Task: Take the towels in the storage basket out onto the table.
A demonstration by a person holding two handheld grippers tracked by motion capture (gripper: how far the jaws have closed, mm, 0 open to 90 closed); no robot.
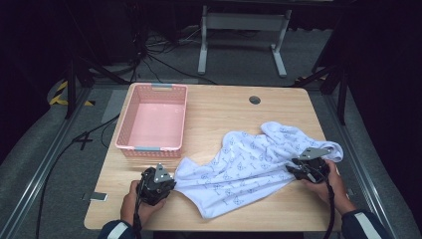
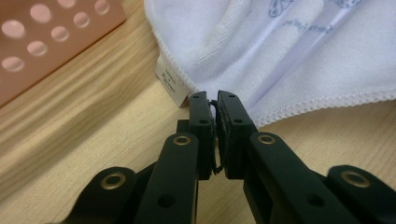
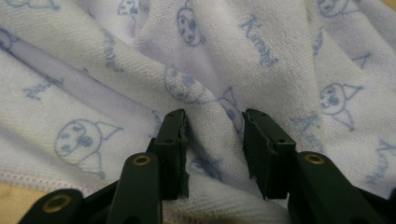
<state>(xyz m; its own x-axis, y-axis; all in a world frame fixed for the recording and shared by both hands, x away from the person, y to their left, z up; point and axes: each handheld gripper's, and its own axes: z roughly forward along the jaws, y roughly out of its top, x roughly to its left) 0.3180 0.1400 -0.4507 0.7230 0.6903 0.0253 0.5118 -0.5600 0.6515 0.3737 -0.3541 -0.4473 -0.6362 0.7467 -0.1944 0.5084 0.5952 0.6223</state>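
A white towel (image 1: 254,162) printed with blue cartoon faces lies crumpled across the right half of the wooden table (image 1: 224,107). My left gripper (image 1: 157,185) sits at the towel's near-left corner. In the left gripper view its jaws (image 2: 212,97) stand almost together, pinching the hemmed corner of the towel (image 2: 289,56) beside a small sewn label (image 2: 169,84). My right gripper (image 1: 311,168) rests on the towel's right side. In the right gripper view my right gripper (image 3: 212,116) has its jaws apart, and a raised fold of towel (image 3: 261,56) lies between them.
A pink perforated basket (image 1: 152,122) stands empty at the table's back left, and its wall (image 2: 42,42) is close to my left gripper. A round cable hole (image 1: 255,100) sits near the far edge. A small flat device (image 1: 98,196) lies at the near-left corner.
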